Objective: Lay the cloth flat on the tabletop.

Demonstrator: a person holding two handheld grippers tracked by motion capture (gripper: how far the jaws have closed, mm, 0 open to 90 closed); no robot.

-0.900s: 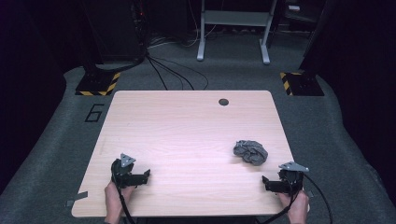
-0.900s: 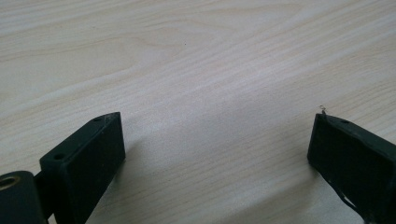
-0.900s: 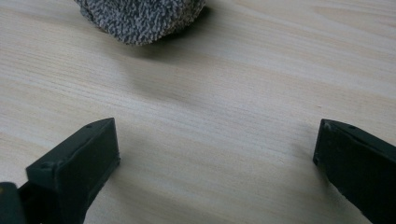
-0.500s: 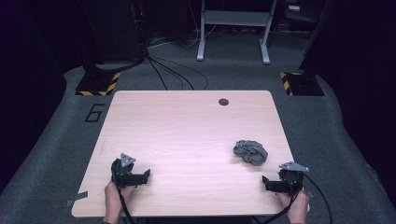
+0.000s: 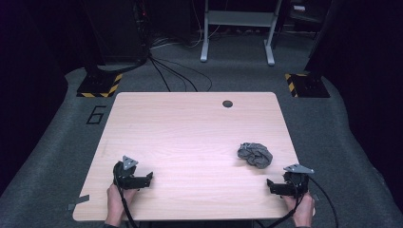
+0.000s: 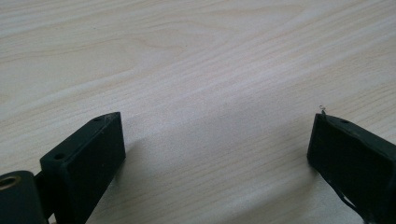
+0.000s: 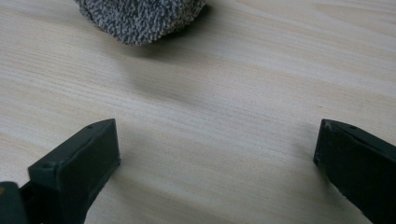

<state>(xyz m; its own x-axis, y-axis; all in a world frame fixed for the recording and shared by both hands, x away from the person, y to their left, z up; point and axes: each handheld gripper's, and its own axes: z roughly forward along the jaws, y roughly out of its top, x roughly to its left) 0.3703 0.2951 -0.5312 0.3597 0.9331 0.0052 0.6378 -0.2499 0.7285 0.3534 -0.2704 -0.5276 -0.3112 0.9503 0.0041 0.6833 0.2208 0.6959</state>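
A crumpled grey cloth (image 5: 255,154) lies on the pale wooden table (image 5: 190,137), right of centre toward the front. My right gripper (image 5: 271,186) rests near the front right corner, just in front of the cloth, held by a hand. In the right gripper view its jaws (image 7: 217,144) are spread wide over bare wood, with the cloth (image 7: 140,16) ahead at the top edge and apart from them. My left gripper (image 5: 148,178) sits near the front left corner in the other hand. The left gripper (image 6: 215,140) is open too, with nothing but tabletop between its jaws.
A dark round hole (image 5: 227,103) sits near the table's far edge. Beyond the table, cables (image 5: 166,71) run over the grey floor, two yellow-and-black striped bases (image 5: 97,85) flank it, and a metal stand (image 5: 237,33) is at the back.
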